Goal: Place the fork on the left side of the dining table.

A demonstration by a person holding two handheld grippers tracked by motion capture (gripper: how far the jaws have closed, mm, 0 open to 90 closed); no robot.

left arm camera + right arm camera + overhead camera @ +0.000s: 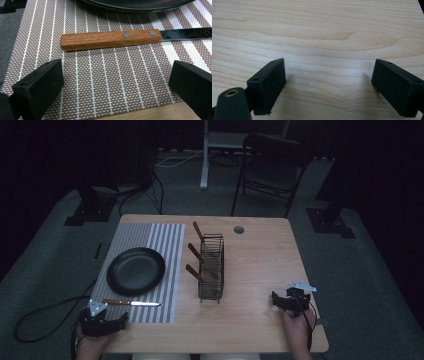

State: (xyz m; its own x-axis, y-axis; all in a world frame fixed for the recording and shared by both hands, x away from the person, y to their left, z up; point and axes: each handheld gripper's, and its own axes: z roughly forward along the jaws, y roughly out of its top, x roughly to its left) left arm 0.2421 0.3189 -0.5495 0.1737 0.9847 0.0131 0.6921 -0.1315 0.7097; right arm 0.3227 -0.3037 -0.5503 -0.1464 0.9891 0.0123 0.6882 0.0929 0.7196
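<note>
From above, the worktop [260, 270] carries a striped placemat [145, 270] at the left with a black plate [135, 270] on it, and a wire rack [211, 268] near the middle holding three wooden-handled utensils [195, 251] that lean out to its left. The room beyond is dark, and what kind of utensils those are cannot be made out.

The knife [131, 303] lies flat on the placemat between the plate and the near edge, handle to the left, blade to the right. The left gripper [102, 322] rests at the near left corner, just short of the knife's handle end and not touching it.

The left gripper view brings what the high view blurs: the knife's wooden handle [111, 39] with two rivets lies crosswise ahead of the left gripper [116, 77], whose jaws stand wide apart with nothing between them but the mat's weave. The blade runs off the right edge, and the plate's rim [135, 6] is cut off at the top.

The right gripper [289, 301] sits near the front right of the worktop, well apart from the knife. The right gripper view shows its jaws [328, 82] released over bare wood grain.
</note>
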